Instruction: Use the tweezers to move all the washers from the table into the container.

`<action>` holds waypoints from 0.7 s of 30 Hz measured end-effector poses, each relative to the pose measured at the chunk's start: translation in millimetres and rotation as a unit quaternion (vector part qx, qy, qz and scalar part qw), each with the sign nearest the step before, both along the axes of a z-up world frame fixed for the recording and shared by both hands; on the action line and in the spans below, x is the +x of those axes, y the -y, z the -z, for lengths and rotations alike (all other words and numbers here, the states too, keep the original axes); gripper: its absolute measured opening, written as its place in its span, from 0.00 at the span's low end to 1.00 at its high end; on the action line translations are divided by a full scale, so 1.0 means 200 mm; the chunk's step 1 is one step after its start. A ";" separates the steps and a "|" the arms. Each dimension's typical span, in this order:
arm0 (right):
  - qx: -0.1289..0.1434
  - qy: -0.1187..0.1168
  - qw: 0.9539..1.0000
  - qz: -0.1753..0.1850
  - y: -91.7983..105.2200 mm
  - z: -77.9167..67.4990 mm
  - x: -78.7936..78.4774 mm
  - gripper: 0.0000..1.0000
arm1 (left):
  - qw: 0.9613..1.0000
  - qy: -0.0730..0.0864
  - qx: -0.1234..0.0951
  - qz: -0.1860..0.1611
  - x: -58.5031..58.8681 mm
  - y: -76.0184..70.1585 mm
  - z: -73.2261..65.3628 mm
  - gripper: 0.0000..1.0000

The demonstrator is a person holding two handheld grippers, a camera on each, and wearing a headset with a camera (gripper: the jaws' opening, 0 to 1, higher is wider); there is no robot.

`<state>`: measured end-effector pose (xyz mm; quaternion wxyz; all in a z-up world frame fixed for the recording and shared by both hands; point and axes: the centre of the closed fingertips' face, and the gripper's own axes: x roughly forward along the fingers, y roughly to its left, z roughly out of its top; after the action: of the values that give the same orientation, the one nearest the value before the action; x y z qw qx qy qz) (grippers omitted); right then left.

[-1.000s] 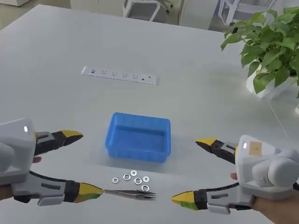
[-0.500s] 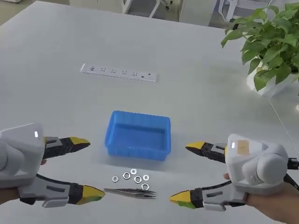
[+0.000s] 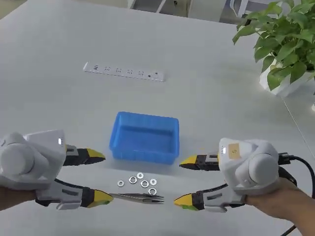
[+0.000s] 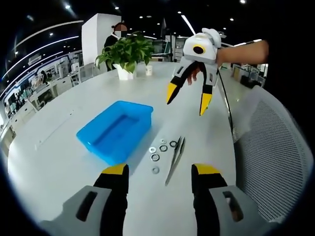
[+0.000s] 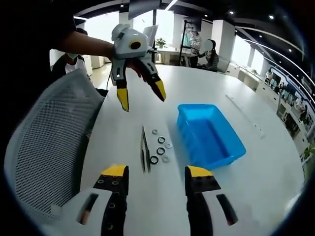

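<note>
Tweezers point(image 3: 140, 197) are laid on the table point(image 3: 221, 98), long axis left-right, tips pointing right, just nearer than the washers point(image 3: 139, 181) and blue container point(image 3: 144, 137). Left gripper point(image 3: 106, 177) and right gripper point(image 3: 178, 181) are held spread.

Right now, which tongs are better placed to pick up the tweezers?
Left, I'd judge. The open left tongs have a yellow tip almost at the end of the slim metal tweezers; the open right tongs sit farther from them.
</note>
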<state>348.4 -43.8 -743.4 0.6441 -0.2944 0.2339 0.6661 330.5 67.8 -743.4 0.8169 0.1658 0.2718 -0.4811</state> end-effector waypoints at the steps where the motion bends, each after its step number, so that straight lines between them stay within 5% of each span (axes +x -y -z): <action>1: -0.005 0.002 1.000 -0.007 0.00 0.01 -0.01 0.42 | 1.000 -0.002 0.002 0.005 0.00 0.01 0.01 0.54; 21: -0.059 0.016 0.993 -0.097 -0.17 0.20 -0.13 0.29 | 0.993 -0.046 0.066 0.088 -0.06 0.01 0.19 0.28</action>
<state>321.7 -9.1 -783.9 0.5619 -0.3636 0.2330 0.7056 317.7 64.9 -781.6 0.7450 0.2206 0.3245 -0.5395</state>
